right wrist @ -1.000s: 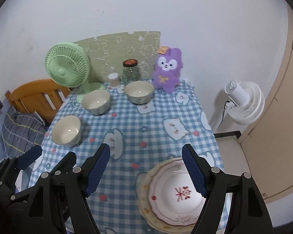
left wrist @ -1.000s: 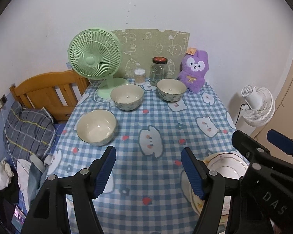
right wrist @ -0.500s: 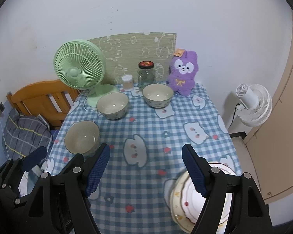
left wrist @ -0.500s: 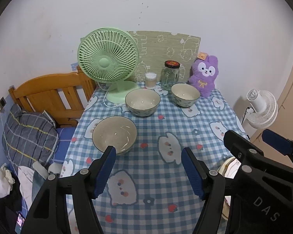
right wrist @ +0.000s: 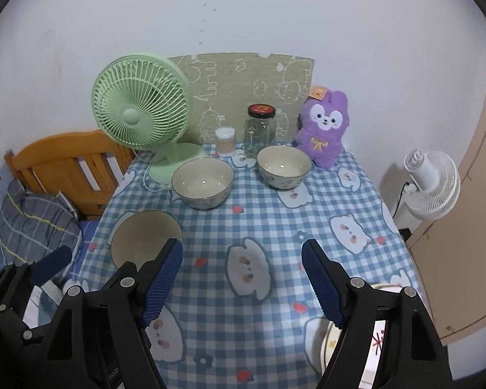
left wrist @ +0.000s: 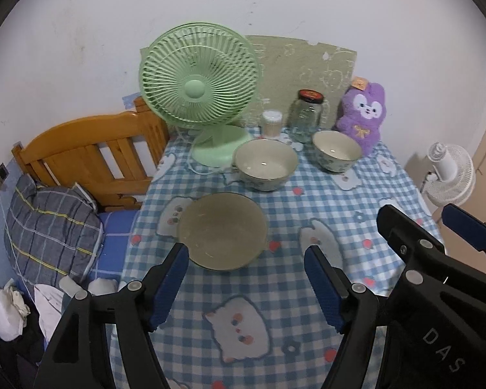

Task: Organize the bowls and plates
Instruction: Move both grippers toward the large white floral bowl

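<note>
Three cream bowls stand on the blue checked tablecloth (left wrist: 285,291). The nearest bowl (left wrist: 222,229) lies just ahead of my open, empty left gripper (left wrist: 246,287); it also shows in the right wrist view (right wrist: 144,238). A middle bowl (left wrist: 265,168) and a far bowl (left wrist: 337,155) sit toward the back. My right gripper (right wrist: 241,283) is open and empty above the cloth. Stacked plates (right wrist: 377,337) lie at the front right, mostly hidden behind its right finger.
A green fan (left wrist: 199,92), a cotton-swab pot (left wrist: 271,123), a glass jar (left wrist: 307,115) and a purple plush (left wrist: 363,116) line the table's back. A wooden headboard (left wrist: 90,159) and pillow (left wrist: 48,230) lie left. A white fan (left wrist: 450,175) stands right.
Both grippers have moved forward and left over the table. The nearest bowl has come close to the left gripper. The plates have slipped out of the left view and low in the right view.
</note>
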### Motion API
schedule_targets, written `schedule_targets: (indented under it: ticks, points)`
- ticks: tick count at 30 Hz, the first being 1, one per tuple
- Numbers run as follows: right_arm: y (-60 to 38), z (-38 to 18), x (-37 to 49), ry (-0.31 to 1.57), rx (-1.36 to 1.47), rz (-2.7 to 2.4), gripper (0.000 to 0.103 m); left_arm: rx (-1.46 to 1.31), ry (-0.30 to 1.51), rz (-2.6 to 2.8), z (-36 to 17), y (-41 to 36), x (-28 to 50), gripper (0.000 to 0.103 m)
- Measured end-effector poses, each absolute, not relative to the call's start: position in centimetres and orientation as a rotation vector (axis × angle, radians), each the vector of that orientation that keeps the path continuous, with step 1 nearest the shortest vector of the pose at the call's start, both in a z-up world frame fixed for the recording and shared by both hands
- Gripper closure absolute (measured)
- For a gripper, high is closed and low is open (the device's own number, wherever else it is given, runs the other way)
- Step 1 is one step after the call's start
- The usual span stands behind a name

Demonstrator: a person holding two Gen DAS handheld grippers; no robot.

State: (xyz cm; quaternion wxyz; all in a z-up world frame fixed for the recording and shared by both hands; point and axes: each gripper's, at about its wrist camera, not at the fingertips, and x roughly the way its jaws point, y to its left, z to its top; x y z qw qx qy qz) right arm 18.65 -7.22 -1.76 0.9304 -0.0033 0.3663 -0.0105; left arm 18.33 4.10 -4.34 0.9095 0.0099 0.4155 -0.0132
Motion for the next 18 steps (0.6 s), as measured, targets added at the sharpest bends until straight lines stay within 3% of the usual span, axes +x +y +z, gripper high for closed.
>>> schedule_targets:
  ticks: [12, 18]
  points:
    - [-4.4, -5.9, 22.6, 0.785, 0.042, -0.02, 0.025, 0.015, 0.836, 0.001, -7.9, 7.4, 21.6, 0.027]
    - [-3.6, -8.2, 24.7, 0.812, 0.077, -0.018, 0.034, 0.033, 0.849, 0.038, -10.0, 8.4, 23.7, 0.028]
